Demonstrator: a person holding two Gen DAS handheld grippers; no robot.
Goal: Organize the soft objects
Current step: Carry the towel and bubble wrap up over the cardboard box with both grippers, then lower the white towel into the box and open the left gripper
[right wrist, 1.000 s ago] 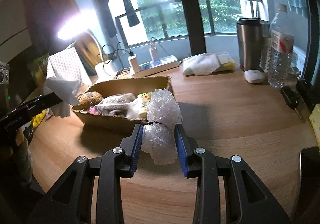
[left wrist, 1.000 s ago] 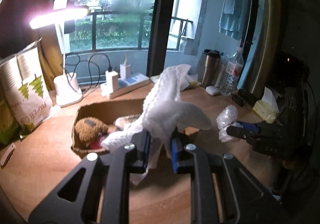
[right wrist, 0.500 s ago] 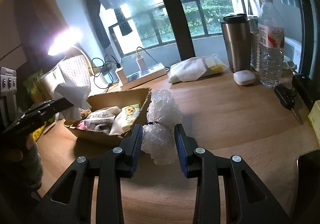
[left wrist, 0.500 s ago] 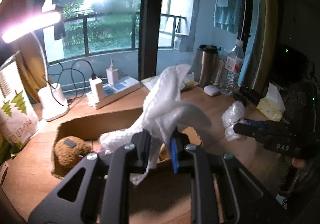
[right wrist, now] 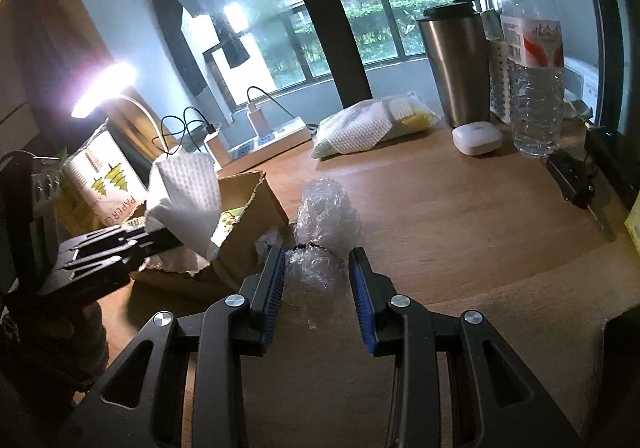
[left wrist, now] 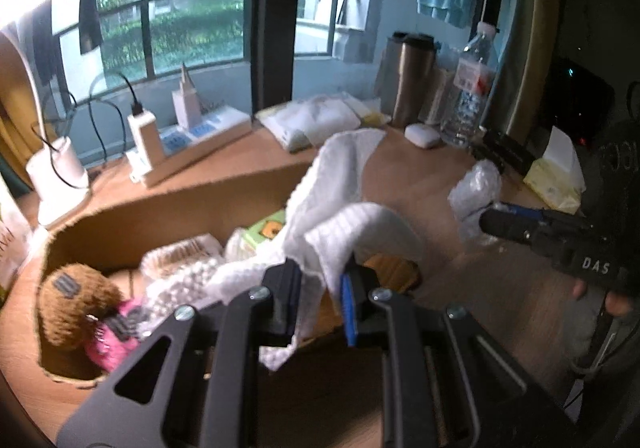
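Between the pads of the left gripper (left wrist: 320, 302) a white cloth (left wrist: 340, 216) is clamped, its loose folds rising and draping forward over the near edge of the cardboard box (left wrist: 168, 216). The cloth is seen hanging above the box's open top, partly over the items already inside: a brown plush toy (left wrist: 74, 302), a pink item and some white packets. The right gripper (right wrist: 318, 282) is closed on a wad of bubble wrap (right wrist: 324, 224), which is pinched at its tied waist and held just beside the box's torn corner, above the wooden table (right wrist: 460, 232).

The step in hand is judged to be delivery of both soft items to the box. The next move calls for the cloth to be lowered inside the walls and released, care being taken that its trailing end is not left over the rim. The bubble wrap must then be carried leftward over the rim before it is let go.
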